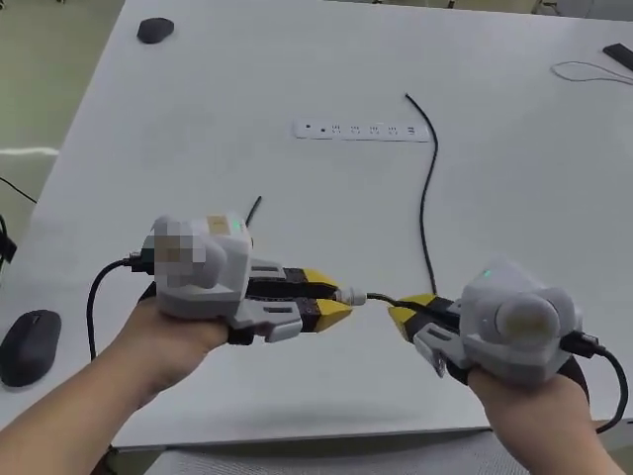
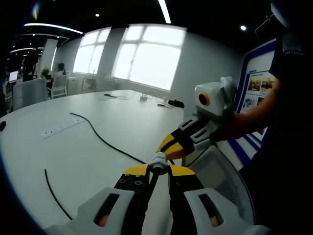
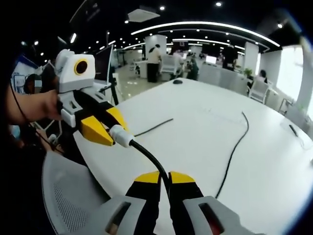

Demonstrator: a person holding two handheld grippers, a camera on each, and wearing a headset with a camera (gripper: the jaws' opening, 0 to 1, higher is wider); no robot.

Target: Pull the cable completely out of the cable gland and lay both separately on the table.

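Nearest, left gripper (image 1: pixel 338 297) is pinched on the small white plastic cable gland (image 1: pixel 354 295); right gripper (image 1: pixel 404 307) is clamped on the thin black cable (image 1: pixel 424 198) just beside it, above the white table (image 1: pixel 198 119). Pull should be kept straight along the gland's axis, grips firm.

My left tongs (image 1: pixel 341 300) and right tongs (image 1: pixel 401 311) hover close together above the near part of the white table (image 1: pixel 198 119), with the cable gland (image 1: pixel 349 295) bridging the gap. Bare surface lies below and just ahead. The black cable (image 1: pixel 426 198) trails away on the right. A short black lead (image 1: pixel 253 210) and a power strip (image 1: pixel 364 130) lie beyond. 2 obstacles edge the left side: a near mouse (image 1: pixel 28 344) and a far mouse (image 1: pixel 155 30).
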